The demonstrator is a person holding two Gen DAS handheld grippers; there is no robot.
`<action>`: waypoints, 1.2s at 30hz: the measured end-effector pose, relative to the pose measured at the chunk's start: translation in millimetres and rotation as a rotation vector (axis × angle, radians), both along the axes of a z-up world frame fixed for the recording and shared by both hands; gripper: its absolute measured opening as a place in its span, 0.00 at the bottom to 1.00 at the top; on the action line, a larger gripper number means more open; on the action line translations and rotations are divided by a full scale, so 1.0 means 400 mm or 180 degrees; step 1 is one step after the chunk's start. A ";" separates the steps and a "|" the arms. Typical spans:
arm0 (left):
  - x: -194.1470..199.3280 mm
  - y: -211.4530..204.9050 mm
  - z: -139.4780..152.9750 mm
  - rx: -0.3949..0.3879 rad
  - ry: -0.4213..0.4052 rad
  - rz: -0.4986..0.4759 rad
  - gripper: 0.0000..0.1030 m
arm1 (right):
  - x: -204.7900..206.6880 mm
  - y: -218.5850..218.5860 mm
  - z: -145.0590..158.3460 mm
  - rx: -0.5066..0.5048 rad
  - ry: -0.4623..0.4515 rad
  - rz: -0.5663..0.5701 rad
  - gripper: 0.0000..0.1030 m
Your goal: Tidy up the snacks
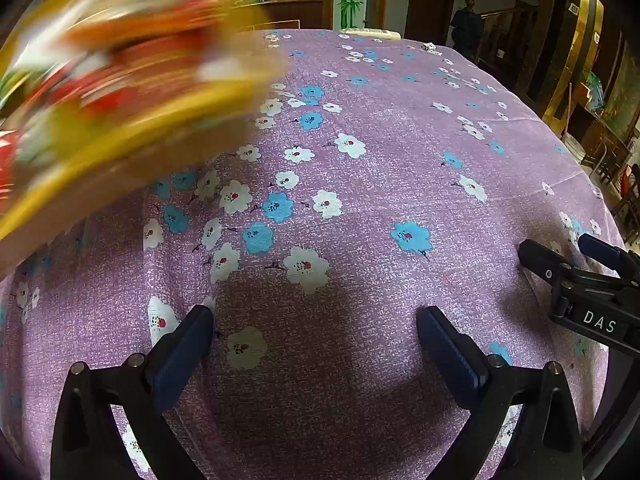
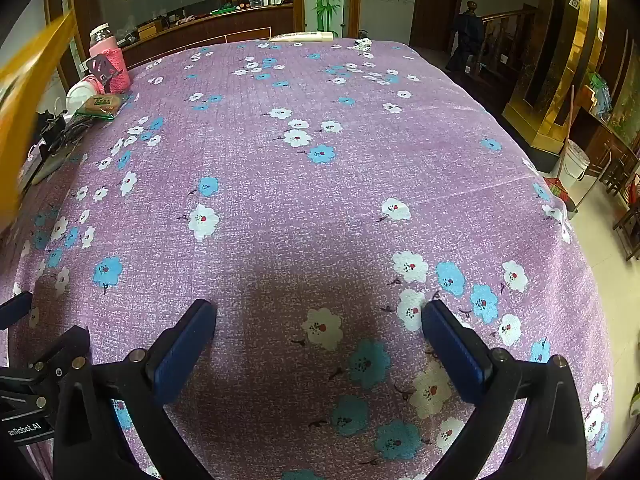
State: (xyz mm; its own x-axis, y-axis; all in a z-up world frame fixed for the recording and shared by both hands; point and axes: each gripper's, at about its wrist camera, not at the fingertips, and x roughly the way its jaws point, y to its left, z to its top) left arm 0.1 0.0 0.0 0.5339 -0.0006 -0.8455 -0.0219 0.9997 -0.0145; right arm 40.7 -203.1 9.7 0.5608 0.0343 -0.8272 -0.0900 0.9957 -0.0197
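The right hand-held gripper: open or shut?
Open. The right hand-held gripper has its blue pads spread wide, with only the flowered tablecloth between them.

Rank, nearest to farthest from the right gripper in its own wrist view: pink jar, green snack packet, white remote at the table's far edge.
From the right gripper:
1. Green snack packet, left edge.
2. Pink jar, left, just behind the packet.
3. White remote, far edge, centre.

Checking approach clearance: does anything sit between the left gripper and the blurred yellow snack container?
Nothing visible does. The left gripper is open over bare floral tablecloth; the yellow snack container, blurred, is up-left of it, with only cloth between.
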 end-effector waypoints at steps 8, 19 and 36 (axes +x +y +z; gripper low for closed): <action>0.000 0.000 0.000 0.0003 -0.0010 0.0000 0.99 | 0.000 0.000 0.000 -0.0008 -0.0008 0.0000 1.00; 0.001 0.000 -0.001 0.0003 -0.0007 0.0000 0.99 | -0.002 0.000 0.000 -0.0007 -0.0008 0.0000 1.00; -0.003 0.013 0.002 0.0006 -0.0006 -0.0002 0.99 | -0.002 -0.001 0.000 -0.0007 -0.0007 -0.0001 1.00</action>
State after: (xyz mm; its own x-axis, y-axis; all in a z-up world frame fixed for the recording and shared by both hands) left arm -1.1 5.3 0.7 0.5356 0.0008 -0.8445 -0.0214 0.9997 -0.0127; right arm 39.8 -203.5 9.6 0.5626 0.0324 -0.8261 -0.0898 0.9957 -0.0221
